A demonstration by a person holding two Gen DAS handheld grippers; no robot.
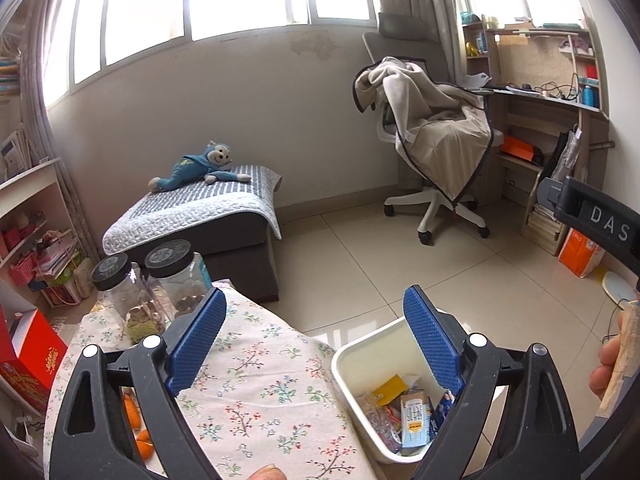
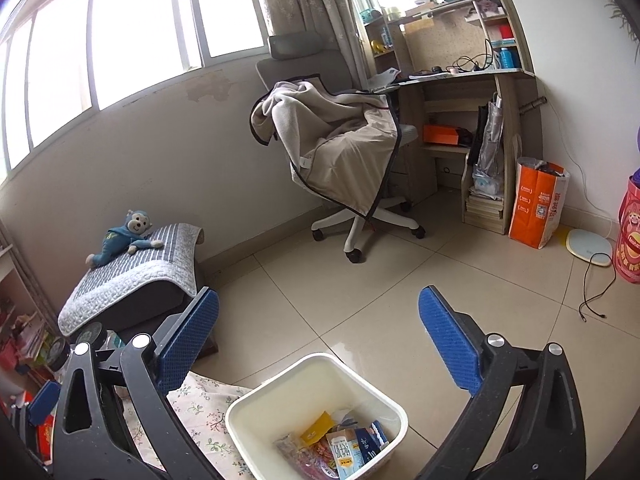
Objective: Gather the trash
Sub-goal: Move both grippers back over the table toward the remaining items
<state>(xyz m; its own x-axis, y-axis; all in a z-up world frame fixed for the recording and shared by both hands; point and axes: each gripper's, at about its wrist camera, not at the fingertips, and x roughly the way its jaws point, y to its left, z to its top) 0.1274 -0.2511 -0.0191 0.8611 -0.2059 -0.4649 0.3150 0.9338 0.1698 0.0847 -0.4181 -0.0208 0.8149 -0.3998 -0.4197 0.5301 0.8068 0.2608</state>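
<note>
Trash bin (image 2: 256,404) beside floral-clothed table (image 2: 200,412)

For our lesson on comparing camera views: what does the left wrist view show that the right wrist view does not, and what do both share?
Only the left wrist view: two black-lidded jars, oranges, and a red box.
Only the right wrist view: a black cable on the floor and a red snack bag.
Both share: the white bin holding wrappers, the blue monkey toy, the draped chair.

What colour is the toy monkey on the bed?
Blue monkey, pale face; clearest in the left wrist view.
</note>
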